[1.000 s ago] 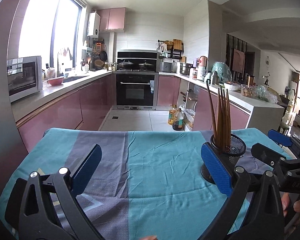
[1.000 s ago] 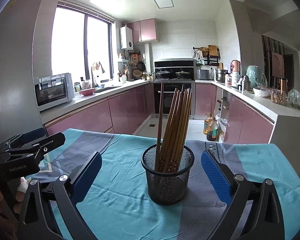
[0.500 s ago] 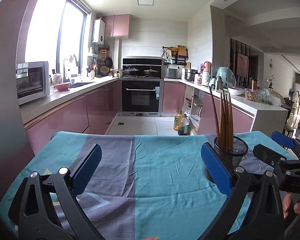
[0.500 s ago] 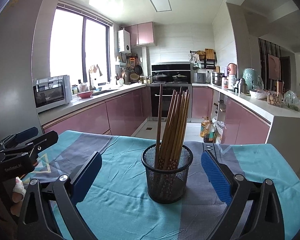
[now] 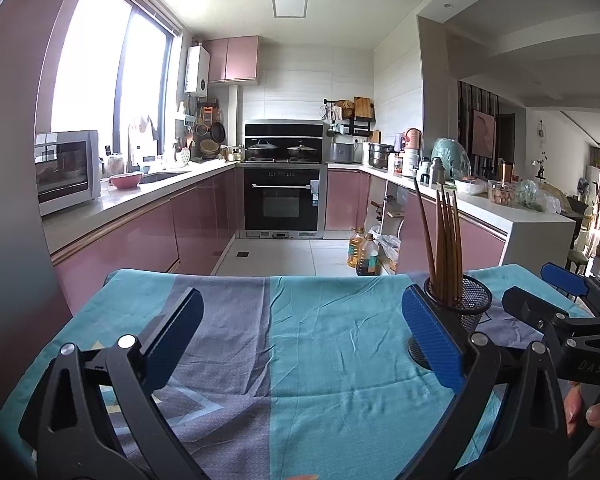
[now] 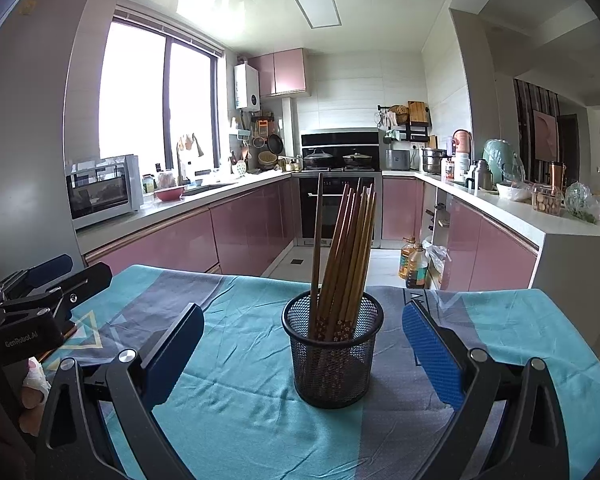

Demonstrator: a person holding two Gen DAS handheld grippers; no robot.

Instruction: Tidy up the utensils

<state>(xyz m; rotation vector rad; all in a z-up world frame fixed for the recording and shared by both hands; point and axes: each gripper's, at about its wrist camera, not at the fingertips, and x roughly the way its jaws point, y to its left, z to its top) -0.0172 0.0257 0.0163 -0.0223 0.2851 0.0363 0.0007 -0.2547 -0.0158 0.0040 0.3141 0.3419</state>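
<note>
A black mesh cup [image 6: 333, 350] stands upright on the teal and grey tablecloth [image 6: 236, 408]. It holds several brown wooden chopsticks [image 6: 346, 248] that lean to the right. My right gripper [image 6: 303, 344] is open and empty, its blue pads on either side of the cup and short of it. My left gripper [image 5: 298, 332] is open and empty over bare cloth left of the cup [image 5: 466, 304]. The chopsticks [image 5: 444, 240] show behind its right pad. Each gripper shows at the edge of the other's view.
The table's far edge [image 5: 260, 276] drops to a tiled kitchen floor. Pink cabinets, an oven [image 5: 284, 204], a microwave [image 5: 66, 170] and oil bottles [image 6: 414, 264] lie beyond. A cluttered white counter [image 5: 532, 216] runs along the right.
Both views have tilted upward and drawn back a little, showing more ceiling. The cup and chopsticks have not moved. Both grippers stay open.
</note>
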